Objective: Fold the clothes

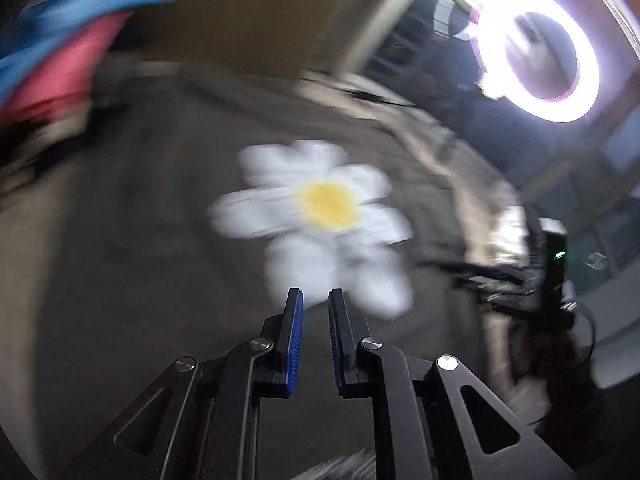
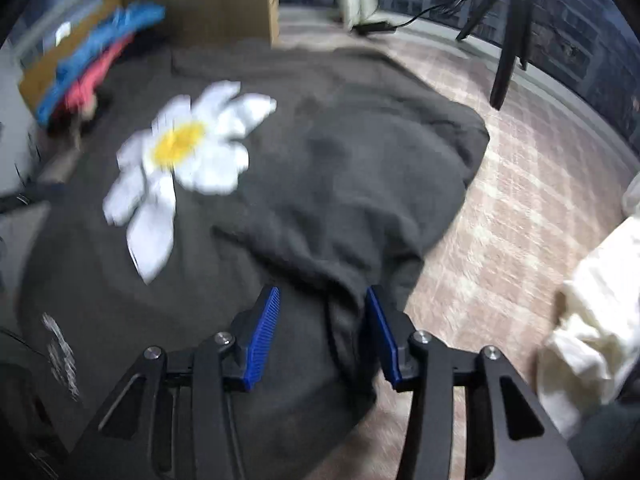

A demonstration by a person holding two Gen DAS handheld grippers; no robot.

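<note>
The dark grey sweatshirt [image 2: 320, 168] with a large white daisy print [image 2: 184, 160] and yellow centre lies spread over a pale plaid-patterned surface [image 2: 520, 200], its right side folded in over the body. The right gripper [image 2: 322, 300] stands over the near folded edge with its blue-padded jaws apart; a ridge of grey cloth runs between them, but the pads do not press on it. The left gripper [image 1: 316, 300] hangs above the daisy [image 1: 320, 216], its jaws a narrow gap apart with nothing between them. Blue and pink folded clothes [image 2: 100, 52] lie beyond the sweatshirt's far left corner. A cream garment [image 2: 592, 320] lies to the right. A glowing ring light [image 1: 536, 56] shows in the left wrist view.
</note>
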